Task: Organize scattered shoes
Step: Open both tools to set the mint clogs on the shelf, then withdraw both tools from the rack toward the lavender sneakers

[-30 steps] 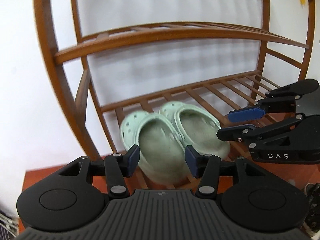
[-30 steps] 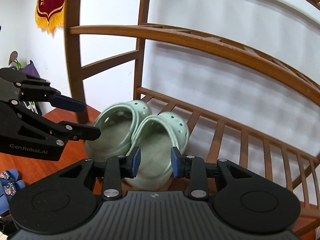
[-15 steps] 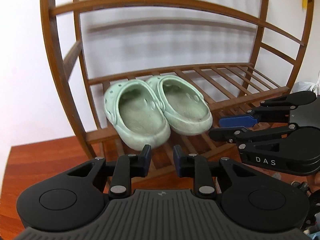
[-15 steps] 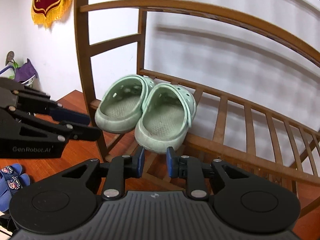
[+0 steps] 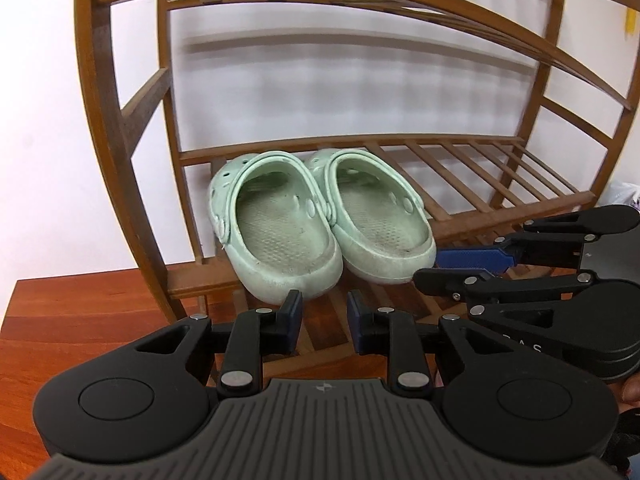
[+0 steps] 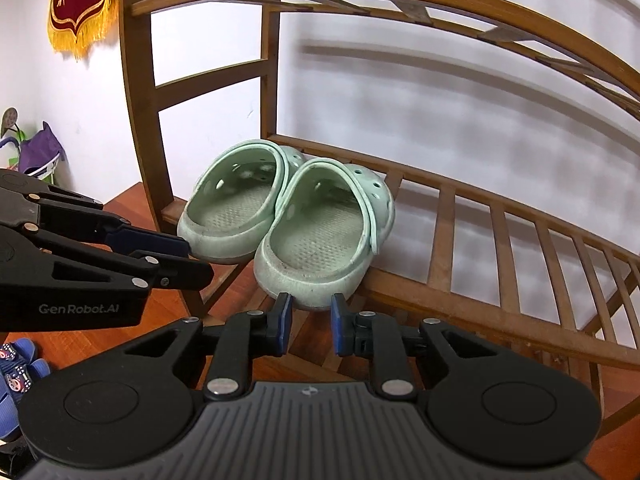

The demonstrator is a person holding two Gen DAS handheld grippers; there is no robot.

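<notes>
White wall point(image 5: 40, 120) backs a brown wooden slatted shoe rack point(image 5: 480, 168), and on its lowest shelf, at the left end, sits a pair of mint-green rubber clogs point(image 5: 280, 236). They stand side by side and touching, heels towards me and toes to the wall, with the heels overhanging the front rail a little.

Just short of those heels hangs the left gripper point(image 5: 323, 320), black with blue pads. The clogs lie at its twelve o'clock. Its jaws have just been closing. A narrow gap shows between them with nothing in it, so they are released.

At its three o'clock is the right gripper point(image 6: 308, 322), pointing at the right-hand clog's heel. Its jaws have likewise just been closing and stand slightly apart, grasping nothing.

Reddish-brown wooden floor point(image 5: 80, 312) lies under the rack. Small blue sandals point(image 6: 16, 368) sit on the floor at the right gripper's nine o'clock. A dark red pennant with gold fringe point(image 6: 80, 8) hangs on the wall at about eleven o'clock.
</notes>
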